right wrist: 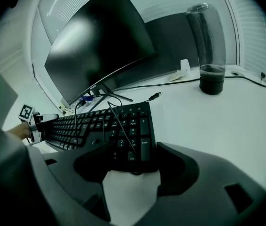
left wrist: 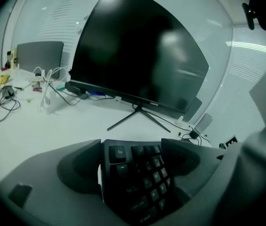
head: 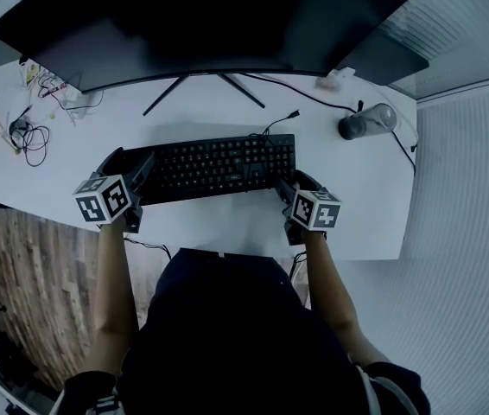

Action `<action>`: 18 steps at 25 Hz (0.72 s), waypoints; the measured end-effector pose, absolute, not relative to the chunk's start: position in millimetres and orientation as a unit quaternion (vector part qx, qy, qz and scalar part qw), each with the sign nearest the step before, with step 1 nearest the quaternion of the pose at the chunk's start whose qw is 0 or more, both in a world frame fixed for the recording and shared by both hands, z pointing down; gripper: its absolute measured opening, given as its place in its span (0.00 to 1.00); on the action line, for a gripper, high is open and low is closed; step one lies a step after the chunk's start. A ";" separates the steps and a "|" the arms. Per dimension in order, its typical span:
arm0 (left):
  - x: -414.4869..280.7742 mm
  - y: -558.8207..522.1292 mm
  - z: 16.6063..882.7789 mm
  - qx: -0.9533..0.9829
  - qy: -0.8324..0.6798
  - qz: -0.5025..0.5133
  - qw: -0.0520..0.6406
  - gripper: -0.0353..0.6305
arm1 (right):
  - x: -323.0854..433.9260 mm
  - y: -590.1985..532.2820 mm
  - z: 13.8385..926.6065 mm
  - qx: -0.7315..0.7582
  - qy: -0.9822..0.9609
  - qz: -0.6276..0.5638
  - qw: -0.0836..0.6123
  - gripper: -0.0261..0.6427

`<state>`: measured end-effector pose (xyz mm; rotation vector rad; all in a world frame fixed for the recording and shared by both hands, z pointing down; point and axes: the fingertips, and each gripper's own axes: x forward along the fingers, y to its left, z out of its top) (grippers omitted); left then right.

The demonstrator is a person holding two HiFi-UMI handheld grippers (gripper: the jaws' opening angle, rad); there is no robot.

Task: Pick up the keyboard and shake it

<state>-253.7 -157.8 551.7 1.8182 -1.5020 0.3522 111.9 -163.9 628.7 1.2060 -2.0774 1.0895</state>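
Left hand-held gripper (left wrist: pixel 132 147) grips the black keyboard (head: pixel 219 167) at its left end, right hand-held gripper (right wrist: pixel 133 150) at its right end. Keyboard at mid white bench (head: pixel 348 171), before dark monitor (head: pixel 201 24); cables (head: pixel 28 132) far left.

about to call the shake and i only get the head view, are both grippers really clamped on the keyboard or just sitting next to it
observer: The left gripper has the keyboard end between its jaws, one jaw against each long edge, by the Esc key.
operator: and the right one
observer: The right gripper has its jaws closed on the number-pad corner in the same way.
operator: anything loose on it
observer: A thin cable lies across the number-pad keys, running towards the right gripper.
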 end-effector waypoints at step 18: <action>-257.3 -205.7 632.9 0.693 -0.565 0.151 0.421 0.67 | 112.2 -198.5 635.9 0.486 -0.738 0.358 0.303 0.49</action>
